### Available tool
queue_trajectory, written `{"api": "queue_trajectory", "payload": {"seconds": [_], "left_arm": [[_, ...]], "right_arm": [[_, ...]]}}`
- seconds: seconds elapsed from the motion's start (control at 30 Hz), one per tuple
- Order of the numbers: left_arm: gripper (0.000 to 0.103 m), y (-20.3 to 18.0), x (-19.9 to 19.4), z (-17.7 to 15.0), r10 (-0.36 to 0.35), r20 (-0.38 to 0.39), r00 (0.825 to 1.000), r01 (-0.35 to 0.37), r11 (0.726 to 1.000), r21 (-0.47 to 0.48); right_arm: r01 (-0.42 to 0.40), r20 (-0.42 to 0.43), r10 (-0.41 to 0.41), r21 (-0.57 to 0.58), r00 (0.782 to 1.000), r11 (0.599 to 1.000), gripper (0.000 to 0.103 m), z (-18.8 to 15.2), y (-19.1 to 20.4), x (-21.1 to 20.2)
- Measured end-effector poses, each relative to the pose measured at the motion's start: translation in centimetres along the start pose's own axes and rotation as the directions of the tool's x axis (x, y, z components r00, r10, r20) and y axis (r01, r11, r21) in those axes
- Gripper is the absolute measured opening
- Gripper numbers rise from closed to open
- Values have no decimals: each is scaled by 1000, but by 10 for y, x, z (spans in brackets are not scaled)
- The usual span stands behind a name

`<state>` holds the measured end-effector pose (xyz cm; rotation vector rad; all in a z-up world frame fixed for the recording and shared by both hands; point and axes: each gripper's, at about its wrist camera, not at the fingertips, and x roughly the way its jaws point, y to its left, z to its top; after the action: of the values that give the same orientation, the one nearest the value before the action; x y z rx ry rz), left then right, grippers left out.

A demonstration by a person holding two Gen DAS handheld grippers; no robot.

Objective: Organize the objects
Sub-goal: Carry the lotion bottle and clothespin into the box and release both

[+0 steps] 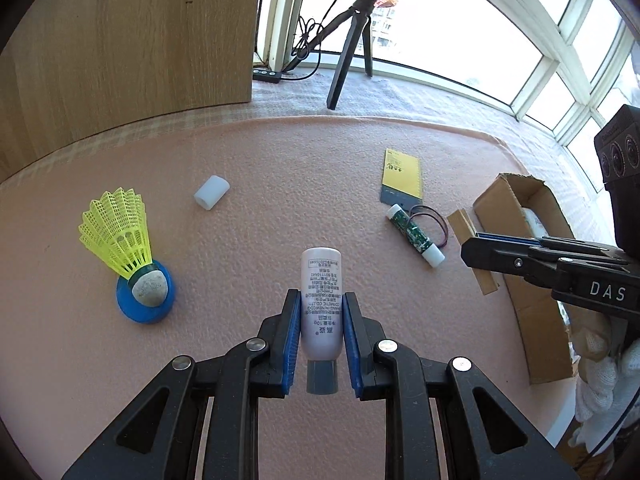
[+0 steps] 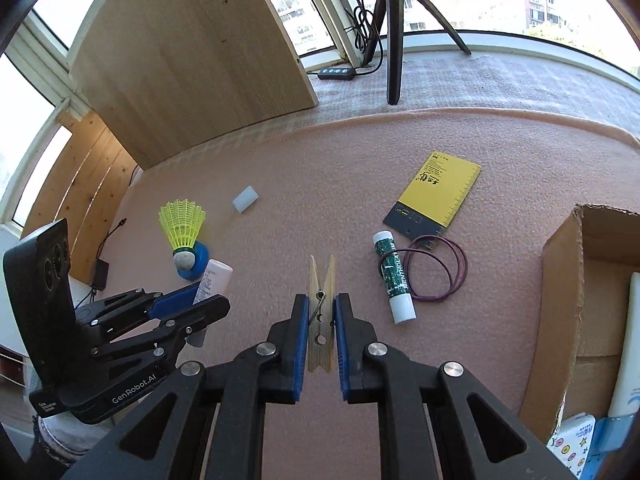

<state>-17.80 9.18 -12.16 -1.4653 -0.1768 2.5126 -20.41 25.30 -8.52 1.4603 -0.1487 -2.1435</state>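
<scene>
My left gripper (image 1: 322, 300) is shut on a small pale pink tube (image 1: 321, 304), cap toward the camera, above the pink mat. My right gripper (image 2: 322, 304) is shut on a wooden clothespin (image 2: 321, 312). The left gripper and its tube (image 2: 214, 280) also show in the right wrist view at the left. On the mat lie a yellow shuttlecock (image 1: 120, 236) resting on a blue lid (image 1: 146, 300), a white cap (image 1: 211, 192), a yellow card (image 1: 402, 178), a green lip balm stick (image 1: 416, 236) and purple hair bands (image 1: 434, 226).
An open cardboard box (image 2: 568, 312) stands at the right with white items inside. A wooden board (image 1: 132, 40) leans at the back left. A black tripod (image 1: 352, 40) and cable stand by the window.
</scene>
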Motion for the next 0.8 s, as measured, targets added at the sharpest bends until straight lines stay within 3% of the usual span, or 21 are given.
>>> {"api": "queue_trajectory", "payload": {"seconds": [0.23, 0.4, 0.8], "left_arm": [[22, -45, -19, -3, -51, 39, 998, 49, 997, 52], [22, -88, -20, 0, -95, 46, 994, 90, 990, 107], [22, -193, 7, 7, -190, -3, 982, 185, 950, 252]], "right_arm": [[12, 78, -16, 47, 997, 999, 12, -33, -23, -59], [71, 120, -79, 68, 990, 995, 12, -58, -47, -96], [180, 149, -211, 198, 966, 963, 12, -108, -118, -151]]}}
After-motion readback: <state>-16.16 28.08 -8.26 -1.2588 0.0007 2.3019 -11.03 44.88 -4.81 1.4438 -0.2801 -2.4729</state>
